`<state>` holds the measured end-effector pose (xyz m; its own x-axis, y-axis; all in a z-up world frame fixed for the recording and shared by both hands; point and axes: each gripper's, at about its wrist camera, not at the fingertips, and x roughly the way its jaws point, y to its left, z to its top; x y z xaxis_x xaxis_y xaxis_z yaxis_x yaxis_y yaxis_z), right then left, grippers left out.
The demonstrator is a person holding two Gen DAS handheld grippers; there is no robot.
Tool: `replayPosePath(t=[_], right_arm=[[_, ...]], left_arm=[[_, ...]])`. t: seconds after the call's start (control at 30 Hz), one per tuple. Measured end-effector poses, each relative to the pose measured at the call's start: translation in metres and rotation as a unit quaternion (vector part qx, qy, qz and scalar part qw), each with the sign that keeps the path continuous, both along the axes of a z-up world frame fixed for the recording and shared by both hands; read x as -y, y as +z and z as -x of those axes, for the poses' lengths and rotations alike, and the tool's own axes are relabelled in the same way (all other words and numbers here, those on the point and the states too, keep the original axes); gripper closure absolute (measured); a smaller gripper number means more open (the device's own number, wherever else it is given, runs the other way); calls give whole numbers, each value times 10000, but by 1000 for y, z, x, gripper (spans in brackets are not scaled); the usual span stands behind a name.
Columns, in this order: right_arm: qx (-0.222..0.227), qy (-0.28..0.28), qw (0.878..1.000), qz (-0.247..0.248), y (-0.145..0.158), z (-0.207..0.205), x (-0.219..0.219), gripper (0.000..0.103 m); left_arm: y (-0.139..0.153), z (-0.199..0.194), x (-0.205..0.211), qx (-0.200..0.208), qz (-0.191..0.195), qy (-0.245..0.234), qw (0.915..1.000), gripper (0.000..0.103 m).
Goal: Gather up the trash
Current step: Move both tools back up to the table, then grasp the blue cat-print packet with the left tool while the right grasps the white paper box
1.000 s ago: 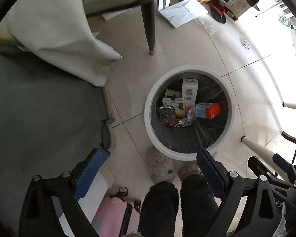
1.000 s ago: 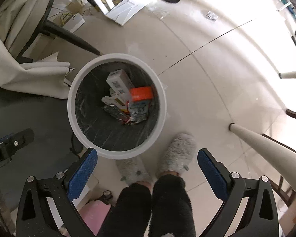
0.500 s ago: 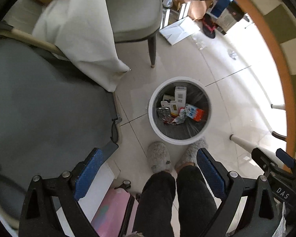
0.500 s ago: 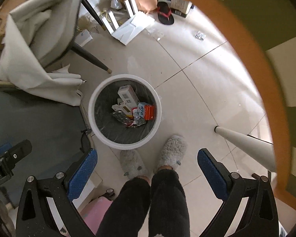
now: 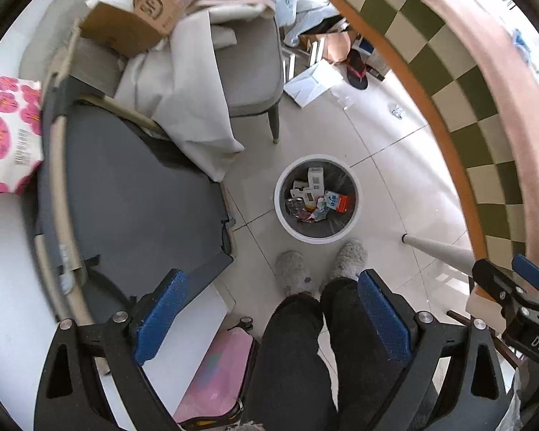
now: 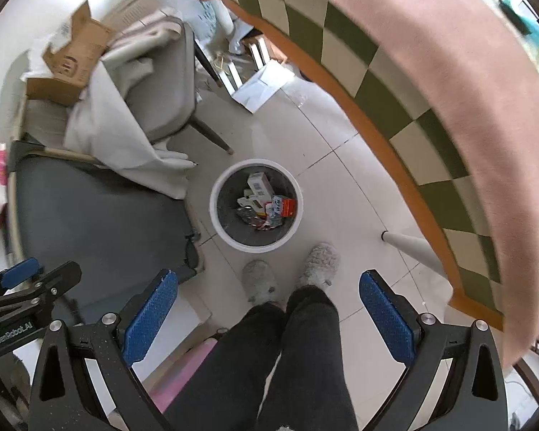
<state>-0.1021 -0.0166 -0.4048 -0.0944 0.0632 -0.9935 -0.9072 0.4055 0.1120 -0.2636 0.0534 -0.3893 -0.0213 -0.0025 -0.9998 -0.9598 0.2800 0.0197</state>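
Below both wide-open, empty grippers, left (image 5: pixel 273 323) and right (image 6: pixel 267 318), a white-rimmed trash bin (image 5: pixel 318 199) holds cartons, boxes and wrappers.

I am looking down at the pale tiled floor (image 5: pixel 395 165). The white trash bin (image 5: pixel 287 224) is standing mid-frame, grey slippers (image 5: pixel 293 273) just below it, white flat cardboard (image 5: pixel 311 84) lying toward the top.

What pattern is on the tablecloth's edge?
The tablecloth has a green-and-cream checkered band with an orange border, clearest in the right wrist view.
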Motion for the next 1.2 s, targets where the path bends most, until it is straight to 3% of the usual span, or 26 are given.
replayPosePath(t=[0.13,0.3,0.43,0.53,0.73,0.87,1.0,1.1,1.2], right_arm=[[-181,-232,9994,-179,38,-11,5,1],[-355,-868,9943,-514,79,-55,5,1],[-258,-1458,9852,-863,113,-119,7,1],[-118,-2009,9741,-1027,133,-184,16,1],[368,-3362,9345,-1107,155,-349,58,1],[757,-4498,8857,-861,148,-479,107,1],[1031,-5134,8497,-620,127,-582,138,1],[1006,-5415,8334,-457,106,-642,147,1],[934,-5451,8327,-265,81,-687,142,1]], left_arm=[[34,-15,-2,32,-208,-121,9997,6],[83,-64,-24,147,-796,-454,9957,6],[120,-130,-45,282,-1206,-828,9888,6],[141,-200,-59,367,-1459,-1170,9817,6],[160,-351,-80,447,-1786,-1744,9673,1],[150,-470,-92,363,-1914,-2119,9577,1],[122,-545,-110,194,-1828,-2202,9580,1],[95,-588,-120,-33,-1662,-2239,9603,1],[75,-612,-126,-236,-1528,-2264,9617,1]])
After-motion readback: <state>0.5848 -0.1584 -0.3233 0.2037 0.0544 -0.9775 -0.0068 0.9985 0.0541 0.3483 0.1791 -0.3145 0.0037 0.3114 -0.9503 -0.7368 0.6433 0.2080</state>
